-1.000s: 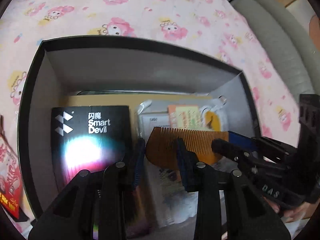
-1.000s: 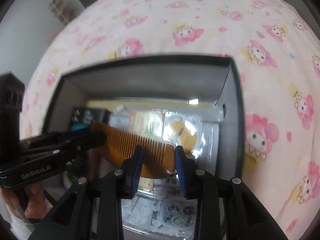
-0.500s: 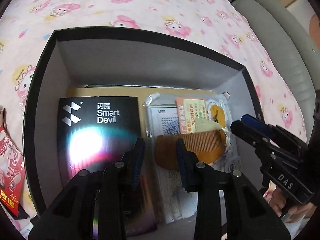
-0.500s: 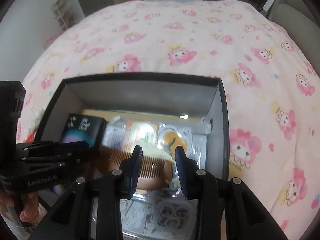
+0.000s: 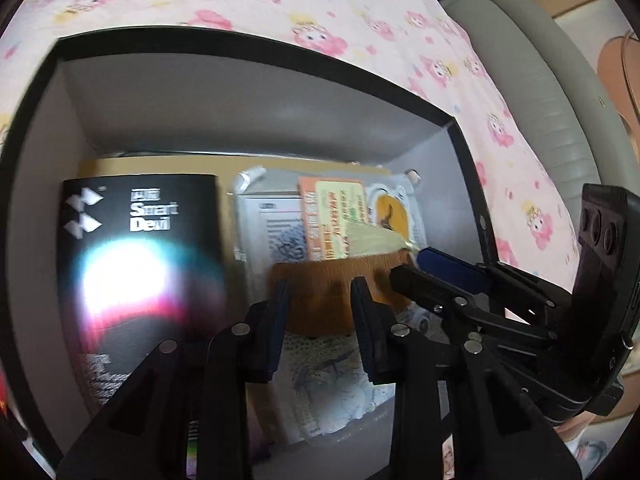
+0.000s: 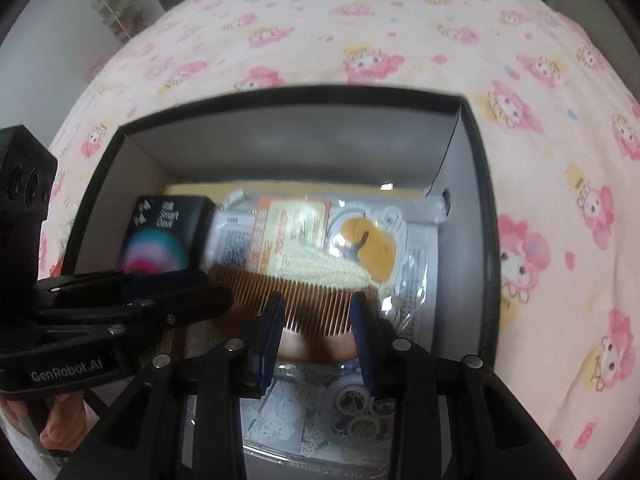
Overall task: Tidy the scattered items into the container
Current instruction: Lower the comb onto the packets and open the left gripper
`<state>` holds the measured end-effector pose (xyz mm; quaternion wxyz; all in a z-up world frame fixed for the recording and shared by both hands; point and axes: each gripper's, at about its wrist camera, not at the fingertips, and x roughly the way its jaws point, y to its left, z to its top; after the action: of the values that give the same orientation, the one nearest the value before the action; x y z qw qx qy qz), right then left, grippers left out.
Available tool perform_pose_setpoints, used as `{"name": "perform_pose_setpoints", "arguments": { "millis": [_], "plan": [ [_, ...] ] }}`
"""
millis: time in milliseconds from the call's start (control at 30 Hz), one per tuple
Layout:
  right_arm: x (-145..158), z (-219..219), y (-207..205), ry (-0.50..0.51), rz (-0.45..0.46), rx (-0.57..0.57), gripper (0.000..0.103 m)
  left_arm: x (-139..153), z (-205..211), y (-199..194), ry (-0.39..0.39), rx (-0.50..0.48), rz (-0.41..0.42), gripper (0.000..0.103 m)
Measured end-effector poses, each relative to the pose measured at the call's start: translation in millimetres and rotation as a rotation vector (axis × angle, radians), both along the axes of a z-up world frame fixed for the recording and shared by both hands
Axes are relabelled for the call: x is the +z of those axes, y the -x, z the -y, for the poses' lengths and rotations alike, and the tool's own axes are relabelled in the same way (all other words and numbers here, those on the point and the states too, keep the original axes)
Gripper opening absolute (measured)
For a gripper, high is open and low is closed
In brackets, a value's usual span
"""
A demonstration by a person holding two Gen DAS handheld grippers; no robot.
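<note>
Comb (image 6: 304, 304), brown and wooden-looking, lies inside the black box (image 6: 486, 240), on top of the clear plastic packets there. Its long axis runs roughly left to right in both wrist views, sloping a little downward to the right in the right wrist view. In that view its teeth point toward the far wall of the box and its solid spine sits nearer the camera. In the left wrist view (image 5: 320, 300) it is blurred and the teeth cannot be made out.

The right hand-held gripper (image 6: 316, 336) hangs over the middle of the comb with its blue-padded fingers (image 6: 362, 336) a modest gap apart; the comb shows through the gap, and nothing appears to be pinched. The left hand-held gripper (image 5: 320, 324) is likewise partly open above the comb's other end, with nothing seen gripped between its fingers (image 5: 276, 328). Each one appears in the other's view, tips close to the comb, though whether they touch it is unclear.

Beside the comb, toward the left wall, lies a black carton (image 5: 136, 248) printed "Smart Devil". Under and beyond the comb are an orange-labelled packet (image 6: 288, 232) and a packet with a yellow shape (image 6: 372, 252). The box rests on a bed covered by a pink cartoon-print sheet (image 6: 400, 40).
</note>
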<state>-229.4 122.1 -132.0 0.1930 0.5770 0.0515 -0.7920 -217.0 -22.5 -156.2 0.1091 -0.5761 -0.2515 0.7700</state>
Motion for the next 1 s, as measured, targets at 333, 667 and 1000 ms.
{"name": "perform_pose_setpoints", "arguments": {
  "millis": [333, 667, 1000],
  "plan": [
    [-8.1, -3.5, -15.0, 0.019, 0.027, -0.034, 0.030, -10.6, -8.4, -12.5, -0.144, -0.015, 0.055, 0.027],
    [-12.8, 4.3, -14.8, -0.019, 0.022, -0.040, 0.030, -7.2, -6.3, -21.0, 0.053, 0.019, 0.035, 0.028],
    [16.9, -12.1, -28.5, 0.043, -0.087, -0.140, 0.031, 35.5, -9.1, -38.9, 0.083, -0.002, -0.120, 0.031]
  ]
}}
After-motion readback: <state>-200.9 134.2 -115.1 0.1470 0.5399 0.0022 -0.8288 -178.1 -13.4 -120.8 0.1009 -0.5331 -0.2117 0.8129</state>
